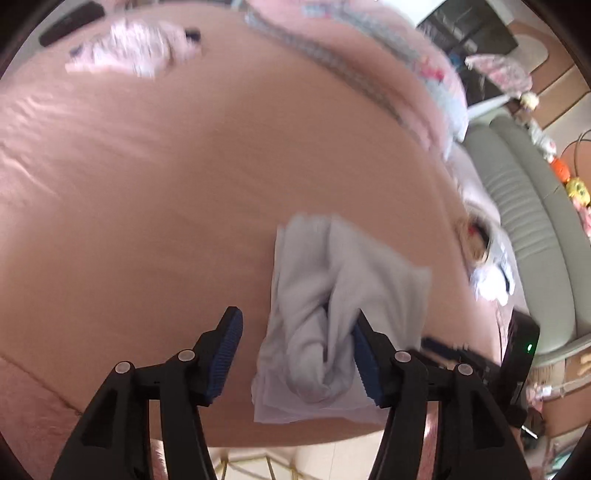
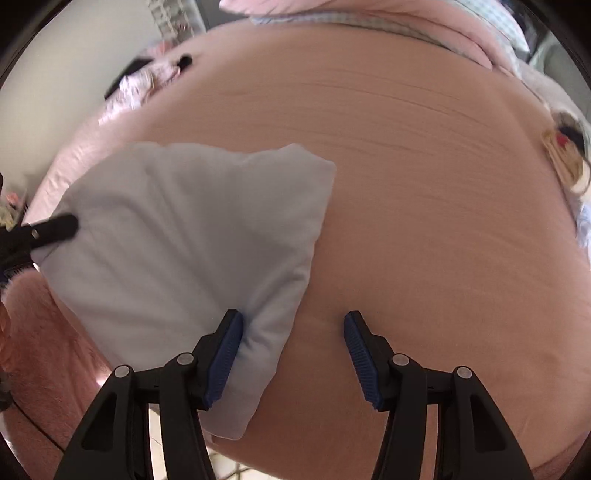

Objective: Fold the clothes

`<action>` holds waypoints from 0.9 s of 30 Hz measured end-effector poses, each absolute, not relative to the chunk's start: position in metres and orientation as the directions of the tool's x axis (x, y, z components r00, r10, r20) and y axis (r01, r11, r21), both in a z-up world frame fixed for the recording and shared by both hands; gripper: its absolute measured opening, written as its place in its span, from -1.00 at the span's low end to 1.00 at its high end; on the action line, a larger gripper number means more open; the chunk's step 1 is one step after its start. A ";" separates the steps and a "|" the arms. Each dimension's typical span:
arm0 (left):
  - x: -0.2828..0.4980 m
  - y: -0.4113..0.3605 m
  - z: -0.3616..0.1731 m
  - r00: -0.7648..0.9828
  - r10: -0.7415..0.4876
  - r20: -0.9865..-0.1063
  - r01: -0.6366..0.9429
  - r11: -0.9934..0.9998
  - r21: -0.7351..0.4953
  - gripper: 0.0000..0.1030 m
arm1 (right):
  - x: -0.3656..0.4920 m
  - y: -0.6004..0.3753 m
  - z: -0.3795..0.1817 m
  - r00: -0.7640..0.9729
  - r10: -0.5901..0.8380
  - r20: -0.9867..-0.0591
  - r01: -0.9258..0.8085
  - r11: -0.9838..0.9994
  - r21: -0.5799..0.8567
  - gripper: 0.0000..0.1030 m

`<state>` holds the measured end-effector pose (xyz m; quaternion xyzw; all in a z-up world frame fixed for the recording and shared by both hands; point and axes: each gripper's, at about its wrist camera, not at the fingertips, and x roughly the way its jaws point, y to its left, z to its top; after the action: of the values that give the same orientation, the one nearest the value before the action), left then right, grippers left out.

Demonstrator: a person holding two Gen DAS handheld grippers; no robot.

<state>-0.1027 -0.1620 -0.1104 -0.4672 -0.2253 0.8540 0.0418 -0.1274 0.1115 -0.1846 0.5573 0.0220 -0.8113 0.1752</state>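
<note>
A pale grey-blue garment (image 1: pixel 332 291) lies folded and bunched on the pink bed sheet (image 1: pixel 166 221), near the bed's front edge. My left gripper (image 1: pixel 297 358) hangs over its near end, open, with a bunched fold between the pads and close to the right one. In the right wrist view the same garment (image 2: pixel 184 240) spreads to the left. My right gripper (image 2: pixel 291 358) is open at its right edge, the left pad beside a rolled hem and bare sheet (image 2: pixel 424 221) under the rest of the gap. One of the left gripper's fingers (image 2: pixel 59 225) shows over the garment's far left side.
A pink floral garment (image 1: pixel 125 48) lies crumpled at the far side, with a dark flat object (image 1: pixel 70 22) behind it. Pink and checked bedding (image 1: pixel 369 48) is heaped at the back. A doll (image 1: pixel 476 240) and a grey-green padded headboard (image 1: pixel 524 221) are on the right. Floor tiles (image 1: pixel 258 461) show below the bed's edge.
</note>
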 end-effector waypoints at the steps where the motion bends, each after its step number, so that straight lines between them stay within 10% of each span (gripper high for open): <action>1: -0.101 -0.161 -0.097 -0.605 0.247 -0.757 0.120 -0.912 -0.393 0.05 | -0.126 0.116 -0.178 -0.333 -0.261 -0.906 0.298 -0.941 0.162 0.10; 7: -0.117 -0.100 -0.102 -0.584 0.375 -0.720 -0.191 -0.925 -0.327 -0.38 | -0.127 0.110 -0.141 -0.454 -0.292 -0.842 0.317 -0.936 0.153 0.11; 12: -0.112 -0.095 -0.136 -0.525 0.323 -0.788 -0.117 -0.944 -0.309 -0.50 | -0.124 0.080 -0.165 -0.396 -0.338 -0.854 0.360 -0.913 0.194 0.11; 27: -0.150 -0.086 -0.114 -0.558 0.351 -0.752 -0.240 -0.936 -0.258 -0.50 | -0.149 0.107 -0.138 -0.459 -0.242 -0.855 0.312 -0.945 0.099 0.11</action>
<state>-0.1504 -0.0860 -0.1139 -0.4394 -0.0628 0.8803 0.1678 -0.1495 0.1065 -0.1383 0.4943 0.0357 -0.8533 0.1622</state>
